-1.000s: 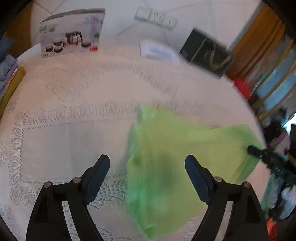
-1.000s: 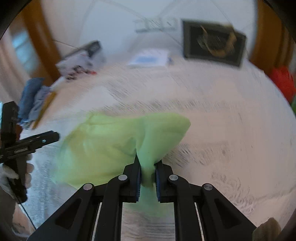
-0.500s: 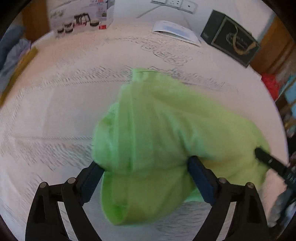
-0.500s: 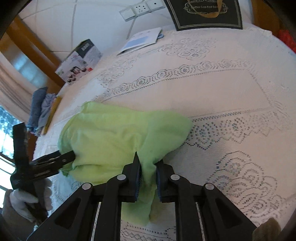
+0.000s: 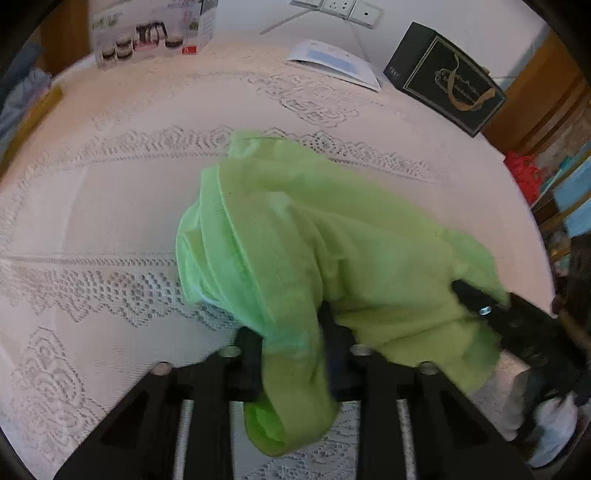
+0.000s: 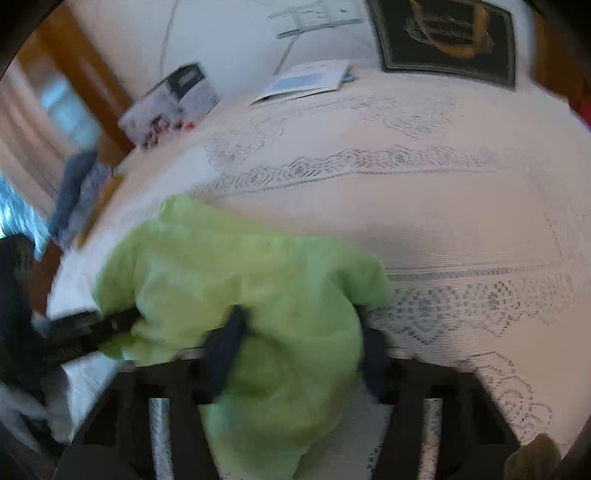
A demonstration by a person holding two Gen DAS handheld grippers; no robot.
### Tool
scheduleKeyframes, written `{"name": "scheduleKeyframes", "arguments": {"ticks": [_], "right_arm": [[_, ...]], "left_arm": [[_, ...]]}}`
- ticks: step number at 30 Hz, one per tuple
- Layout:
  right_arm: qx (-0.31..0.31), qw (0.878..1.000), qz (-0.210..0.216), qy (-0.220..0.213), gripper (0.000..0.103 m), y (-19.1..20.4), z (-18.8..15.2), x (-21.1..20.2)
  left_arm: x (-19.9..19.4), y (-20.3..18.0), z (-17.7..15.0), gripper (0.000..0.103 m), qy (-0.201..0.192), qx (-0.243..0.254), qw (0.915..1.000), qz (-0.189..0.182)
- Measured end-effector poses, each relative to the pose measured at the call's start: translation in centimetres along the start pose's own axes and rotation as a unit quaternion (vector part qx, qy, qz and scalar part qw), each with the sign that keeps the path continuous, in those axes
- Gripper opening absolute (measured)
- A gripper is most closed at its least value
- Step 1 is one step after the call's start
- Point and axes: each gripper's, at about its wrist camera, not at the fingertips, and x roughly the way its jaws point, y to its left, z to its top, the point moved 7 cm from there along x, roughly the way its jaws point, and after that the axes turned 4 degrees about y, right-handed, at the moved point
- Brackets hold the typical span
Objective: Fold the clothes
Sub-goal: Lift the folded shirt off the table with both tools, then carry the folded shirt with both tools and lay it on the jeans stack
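Observation:
A light green garment [image 5: 314, 229] lies bunched on the white lace tablecloth [image 5: 110, 184]. My left gripper [image 5: 291, 332] is closing its jaws, and its pads pinch a thick fold of the near edge; a loop of cloth hangs below them. My right gripper [image 6: 303, 339] is opening its jaws. The garment [image 6: 240, 266] still bulges between its spread fingers [image 6: 229, 332], blurred. Each gripper shows in the other's view: the right gripper [image 5: 476, 299] at the garment's right edge, the left gripper [image 6: 110, 321] at its left edge.
At the table's far side stand a black gift box [image 5: 447, 77], a white booklet [image 5: 332, 62] and a printed carton [image 5: 151, 33]. Blue clothes [image 5: 18, 92] lie at the left edge. Something red [image 5: 521, 173] sits beyond the right edge.
My left gripper moved over the garment and shut on a fold of it. My right gripper sank toward the table and its jaws parted, with the cloth still between them.

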Motion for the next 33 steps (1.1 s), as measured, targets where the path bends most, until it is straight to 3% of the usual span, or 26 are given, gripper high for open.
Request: {"name": "scheduleKeyframes", "arguments": {"ticks": [7,12,18,26,33], "right_arm": [[-0.036,0.998,-0.056,-0.006,0.016,1.1,0.0,0.4],[-0.051,0.995,-0.067,-0.048,0.015,2.6,1.9,-3.2],[-0.104,0.986,-0.066,-0.112,0.015,6.2,5.8,-8.6],[-0.169,0.974,-0.026,-0.150,0.015,14.4,9.9,-11.6],[-0.186,0.968,-0.002,-0.171,0.015,26.2,13.1,-10.3]], "left_arm": [[-0.4,-0.1,0.0,0.014,-0.014,0.006,0.9991,-0.040],[-4.8,-0.6,0.9,0.013,-0.056,0.024,0.9966,-0.055],[-10.9,-0.3,2.8,0.013,-0.103,0.045,0.9931,-0.033],[-18.7,6.2,5.0,0.013,-0.154,0.038,0.9872,0.017],[-25.6,16.7,7.6,0.013,-0.192,0.058,0.9788,0.040]]}}
